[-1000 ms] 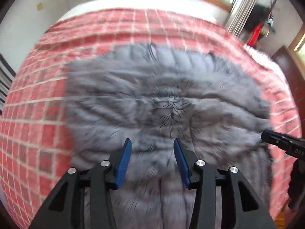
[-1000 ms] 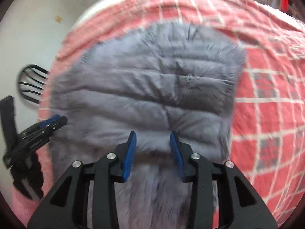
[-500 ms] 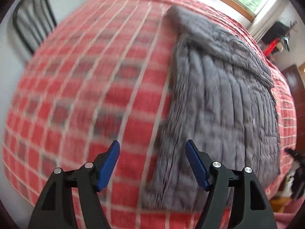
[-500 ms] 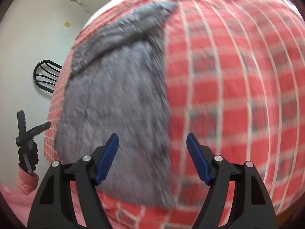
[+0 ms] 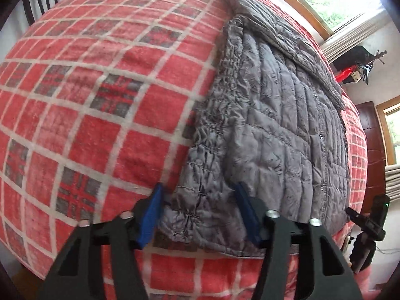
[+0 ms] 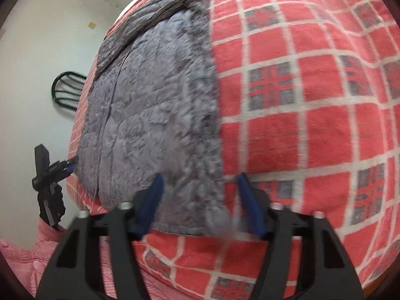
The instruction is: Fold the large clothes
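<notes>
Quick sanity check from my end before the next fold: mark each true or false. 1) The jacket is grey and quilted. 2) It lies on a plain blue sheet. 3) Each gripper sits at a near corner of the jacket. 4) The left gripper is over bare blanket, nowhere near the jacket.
1) True: the jacket is grey and quilted.
2) False: it lies on a red checked blanket.
3) True: the left gripper and right gripper each straddle a near corner, jaws closing, pads not yet pressing.
4) False: the jacket's corner lies between its jaws.
</notes>
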Demonstrator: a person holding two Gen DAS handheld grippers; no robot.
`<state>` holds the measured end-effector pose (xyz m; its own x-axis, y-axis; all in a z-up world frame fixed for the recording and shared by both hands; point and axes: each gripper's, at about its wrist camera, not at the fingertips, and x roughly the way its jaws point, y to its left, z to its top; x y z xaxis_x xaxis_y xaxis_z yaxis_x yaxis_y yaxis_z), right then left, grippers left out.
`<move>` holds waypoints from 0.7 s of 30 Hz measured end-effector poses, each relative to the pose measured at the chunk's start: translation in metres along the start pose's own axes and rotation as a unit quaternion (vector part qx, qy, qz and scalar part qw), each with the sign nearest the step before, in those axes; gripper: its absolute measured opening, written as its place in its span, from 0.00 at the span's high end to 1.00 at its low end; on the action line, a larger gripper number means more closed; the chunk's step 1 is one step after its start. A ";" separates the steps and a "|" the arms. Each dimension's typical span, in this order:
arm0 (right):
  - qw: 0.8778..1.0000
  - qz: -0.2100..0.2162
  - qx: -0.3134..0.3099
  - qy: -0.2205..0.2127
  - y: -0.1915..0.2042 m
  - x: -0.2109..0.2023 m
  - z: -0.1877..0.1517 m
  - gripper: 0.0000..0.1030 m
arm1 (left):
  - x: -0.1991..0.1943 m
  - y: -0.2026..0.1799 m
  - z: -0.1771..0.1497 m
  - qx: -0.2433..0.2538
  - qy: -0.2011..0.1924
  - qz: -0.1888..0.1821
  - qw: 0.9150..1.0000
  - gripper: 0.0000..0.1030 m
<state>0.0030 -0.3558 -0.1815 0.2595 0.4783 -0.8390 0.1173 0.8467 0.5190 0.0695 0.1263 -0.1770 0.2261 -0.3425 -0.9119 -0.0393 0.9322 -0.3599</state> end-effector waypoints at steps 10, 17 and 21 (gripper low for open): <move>0.999 0.043 -0.012 -0.005 0.013 -0.019 -0.004 0.89 | -0.025 -0.013 -0.015 0.002 -0.048 -0.015 0.999 0.90; 0.999 0.042 -0.010 0.009 0.002 -0.034 -0.024 0.90 | -0.038 -0.012 -0.039 0.017 -0.036 -0.014 0.999 0.91; 0.998 0.047 0.038 0.035 -0.019 -0.006 -0.026 0.90 | -0.003 0.002 -0.040 -0.002 -0.004 0.002 1.000 0.90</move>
<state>-0.0255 -0.3688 -0.1909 0.2063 0.5722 -0.7937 0.1684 0.7783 0.6049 0.0303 0.1240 -0.1830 0.2344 -0.3385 -0.9113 -0.0434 0.9329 -0.3576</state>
